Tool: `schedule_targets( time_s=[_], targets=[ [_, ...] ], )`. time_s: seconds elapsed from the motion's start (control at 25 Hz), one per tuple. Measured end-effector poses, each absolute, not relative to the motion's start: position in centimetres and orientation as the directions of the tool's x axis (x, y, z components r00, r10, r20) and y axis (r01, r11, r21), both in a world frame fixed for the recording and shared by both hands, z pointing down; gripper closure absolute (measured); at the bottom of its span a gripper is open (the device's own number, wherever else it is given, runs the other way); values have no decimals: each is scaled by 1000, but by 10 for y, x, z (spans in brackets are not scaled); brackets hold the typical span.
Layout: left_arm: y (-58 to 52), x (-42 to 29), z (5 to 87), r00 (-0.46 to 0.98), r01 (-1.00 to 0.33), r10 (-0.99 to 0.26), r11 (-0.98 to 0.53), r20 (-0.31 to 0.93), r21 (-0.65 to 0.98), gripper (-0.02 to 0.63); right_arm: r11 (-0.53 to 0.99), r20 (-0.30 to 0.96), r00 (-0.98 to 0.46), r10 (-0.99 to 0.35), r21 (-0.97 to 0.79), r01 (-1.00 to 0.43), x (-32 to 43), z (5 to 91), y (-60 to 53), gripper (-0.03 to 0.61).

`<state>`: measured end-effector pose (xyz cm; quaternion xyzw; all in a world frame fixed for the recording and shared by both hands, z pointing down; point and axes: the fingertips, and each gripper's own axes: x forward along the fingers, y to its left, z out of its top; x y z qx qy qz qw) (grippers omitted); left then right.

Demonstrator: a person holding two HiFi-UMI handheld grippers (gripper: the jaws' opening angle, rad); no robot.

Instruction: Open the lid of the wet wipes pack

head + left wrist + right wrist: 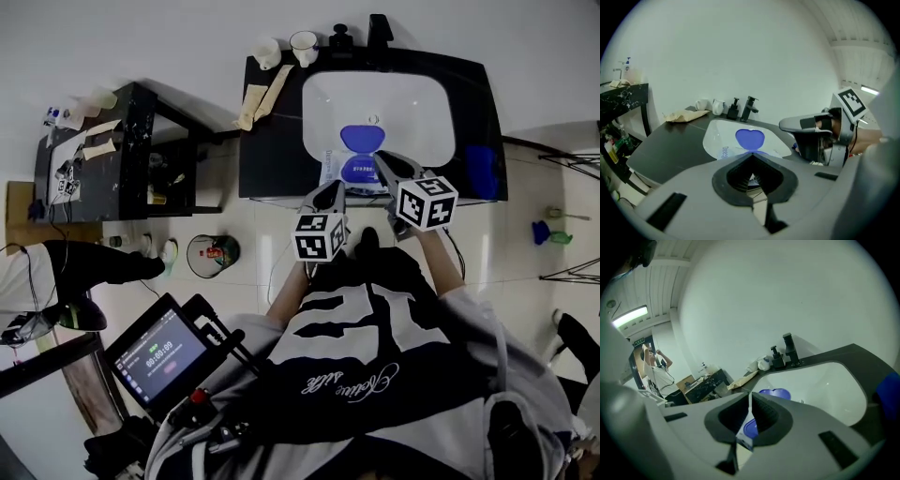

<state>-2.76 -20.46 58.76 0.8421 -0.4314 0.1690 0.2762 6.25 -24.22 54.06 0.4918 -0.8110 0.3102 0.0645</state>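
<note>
The wet wipes pack [337,174] is white with blue print and sits at the front of the white basin [422,112]. Its blue lid [362,139] stands flipped up, showing the blue oval opening [359,170] beneath. My left gripper [334,187] is shut on the pack's left edge. My right gripper [382,161] is shut on its right edge. In the left gripper view the raised lid [750,138] shows above the shut gripper [751,155], with the right gripper [797,125] beside it. In the right gripper view a thin white edge of the pack [743,439] runs between the gripper [750,395] jaws.
The dark counter [272,159] carries a black faucet [380,28], a soap bottle [340,37], two cups [303,42], brown paper [261,98] and a blue object [481,169]. A black shelf unit [103,150] and a small bin [211,253] stand to the left.
</note>
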Motion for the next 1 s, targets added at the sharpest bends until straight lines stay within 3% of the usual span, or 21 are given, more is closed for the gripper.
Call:
schedule_targets(
  time_s=[0.04,0.48,1.0],
  targets=[
    [-206,-27,581,577,-816,-640,-480,507,322,615,317,403,-503,-765,-444,-838,62,541,-238,579],
    [-125,-53,482,700,-714,-633,-611,332,340,615,270,315,-419,-852,-420,-866,6,480,-131,580],
    [-96,-54,467,710,-704,-647,-644,280,299,615,319,243,-412,-878,-346,-883,-3,458,-93,580]
  ],
)
